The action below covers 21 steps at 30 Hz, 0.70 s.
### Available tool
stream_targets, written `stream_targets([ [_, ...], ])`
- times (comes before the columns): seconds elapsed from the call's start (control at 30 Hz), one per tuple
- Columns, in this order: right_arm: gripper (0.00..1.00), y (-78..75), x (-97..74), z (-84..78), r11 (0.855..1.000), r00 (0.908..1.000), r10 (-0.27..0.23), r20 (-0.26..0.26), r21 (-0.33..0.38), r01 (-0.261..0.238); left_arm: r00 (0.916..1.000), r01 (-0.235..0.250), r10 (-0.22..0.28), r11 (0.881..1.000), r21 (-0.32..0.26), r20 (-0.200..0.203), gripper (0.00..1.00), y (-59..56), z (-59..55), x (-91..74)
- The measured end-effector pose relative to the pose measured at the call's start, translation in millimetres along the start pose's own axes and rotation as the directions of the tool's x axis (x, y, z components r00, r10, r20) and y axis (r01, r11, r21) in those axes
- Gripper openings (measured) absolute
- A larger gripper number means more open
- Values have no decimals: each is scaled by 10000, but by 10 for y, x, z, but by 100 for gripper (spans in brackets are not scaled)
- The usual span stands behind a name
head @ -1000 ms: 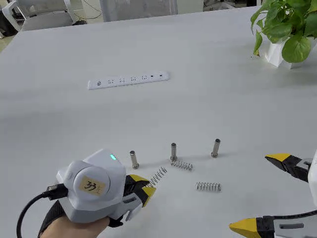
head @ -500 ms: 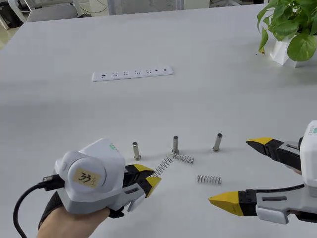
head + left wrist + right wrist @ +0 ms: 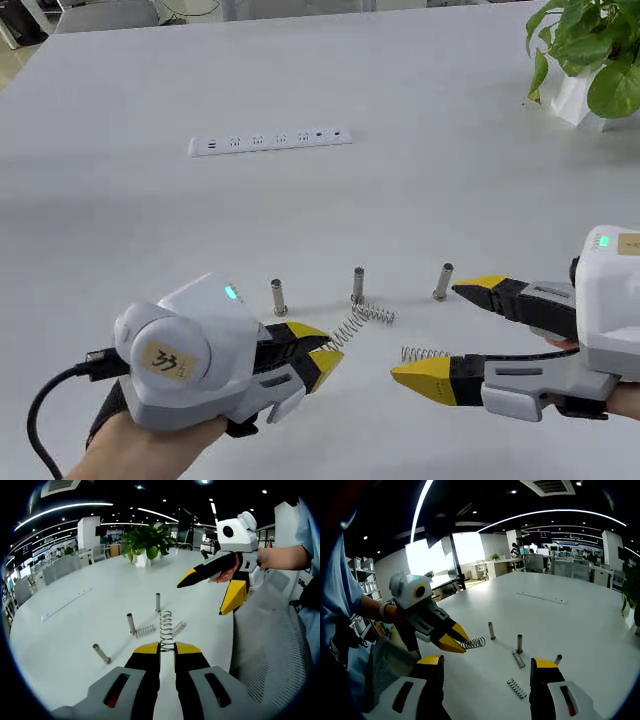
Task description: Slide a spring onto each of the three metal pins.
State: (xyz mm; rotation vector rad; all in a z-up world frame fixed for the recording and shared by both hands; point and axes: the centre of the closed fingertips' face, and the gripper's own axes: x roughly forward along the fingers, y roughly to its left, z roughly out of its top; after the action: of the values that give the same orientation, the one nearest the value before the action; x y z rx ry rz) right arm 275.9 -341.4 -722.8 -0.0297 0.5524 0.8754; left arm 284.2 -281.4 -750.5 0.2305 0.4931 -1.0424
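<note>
Yellow-tipped right gripper (image 3: 424, 331), fingers wide, has moved in over the near spring (image 3: 424, 353); left gripper (image 3: 329, 350) pinches a second spring (image 3: 348, 327), pins (image 3: 357, 284) all bare

- Metal pins: 3 counted, standing in a row on the table (image 3: 120, 220): left pin (image 3: 279, 297), middle pin (image 3: 358, 284), right pin (image 3: 443, 281).
- Springs: 3 counted.
  - held spring (image 3: 348, 327): 1, pinched at one end by the left gripper (image 3: 328, 348).
  - second spring (image 3: 375, 313): 1, lying at the foot of the middle pin.
  - third spring (image 3: 424, 353): 1, lying loose on the table, near the lower jaw of the right gripper (image 3: 424, 330).
- Grippers: 2 counted, left gripper clamped, right gripper with jaws spread.
- Power strip (image 3: 270, 142): 1, white, far side of the table.
- Potted plant (image 3: 590, 60): 1, at the far right corner.
- Table: 1.
</note>
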Motion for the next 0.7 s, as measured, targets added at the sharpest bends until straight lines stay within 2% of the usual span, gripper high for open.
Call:
stream_targets([
  [0.17,61,42,33,52,9983,9990,392,201,421,-400,9994,308,-312,9992,246,173,7,-60,53,13],
  [0.27,51,72,42,80,9951,9972,673,334,698,-695,9978,521,-537,9979,388,397,7,-112,110,7],
  [0.53,33,136,65,136,9838,9904,1145,772,1299,-1238,9949,683,-724,9959,591,708,6,-161,191,-3],
  [0.7,30,131,81,147,9761,9879,1227,954,1685,-1375,9927,796,-848,9949,625,853,6,-188,222,-13],
])
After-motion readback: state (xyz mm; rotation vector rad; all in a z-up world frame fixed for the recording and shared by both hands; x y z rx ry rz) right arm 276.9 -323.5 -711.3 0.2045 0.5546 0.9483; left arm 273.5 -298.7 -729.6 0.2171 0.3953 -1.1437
